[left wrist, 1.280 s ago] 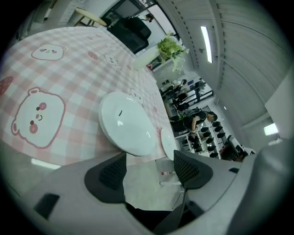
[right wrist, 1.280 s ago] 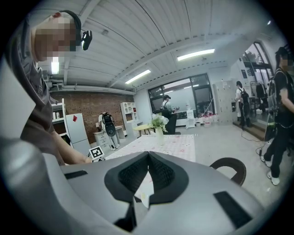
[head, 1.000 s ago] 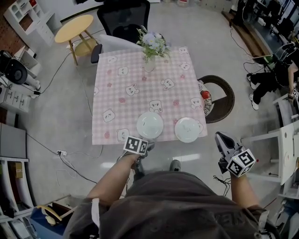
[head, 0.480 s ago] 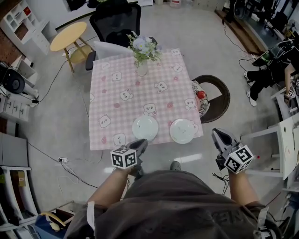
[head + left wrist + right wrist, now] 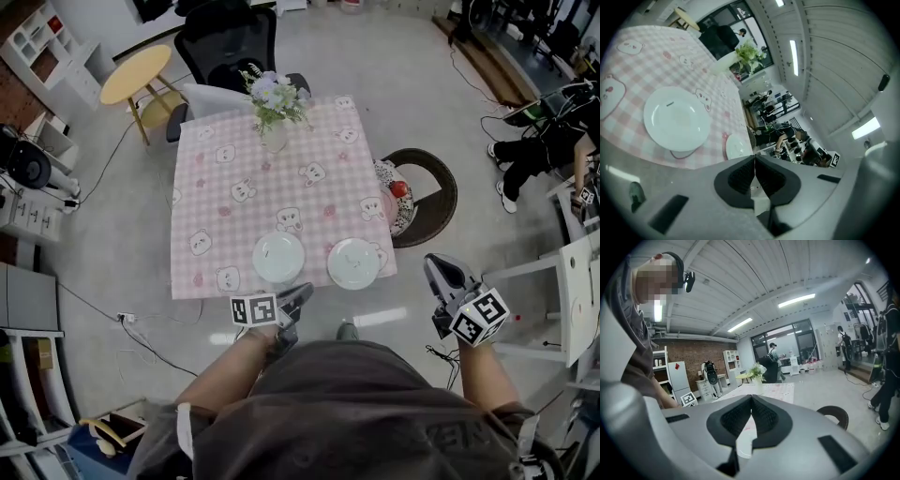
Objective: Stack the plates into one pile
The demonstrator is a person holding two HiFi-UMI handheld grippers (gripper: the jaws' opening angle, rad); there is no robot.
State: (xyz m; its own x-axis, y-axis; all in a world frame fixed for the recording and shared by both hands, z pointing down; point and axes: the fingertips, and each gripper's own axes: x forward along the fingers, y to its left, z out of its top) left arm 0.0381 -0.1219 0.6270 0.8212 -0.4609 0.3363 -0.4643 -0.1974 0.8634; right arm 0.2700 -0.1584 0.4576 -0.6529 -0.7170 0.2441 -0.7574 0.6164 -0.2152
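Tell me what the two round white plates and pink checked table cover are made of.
Two round white plates: probably glazed ceramic, smooth and glossy; possibly melamine. Pink checked table cover: cloth or vinyl, draping over the edges.

Bright, even light from ceiling strips point(image 5: 797, 300); soft shadows. Gripper views curve strongly, corners dark; everything is sharp.

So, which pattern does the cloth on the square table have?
The tablecloth has pink-and-white checks with small white bear faces printed on it. The head view shows it best.
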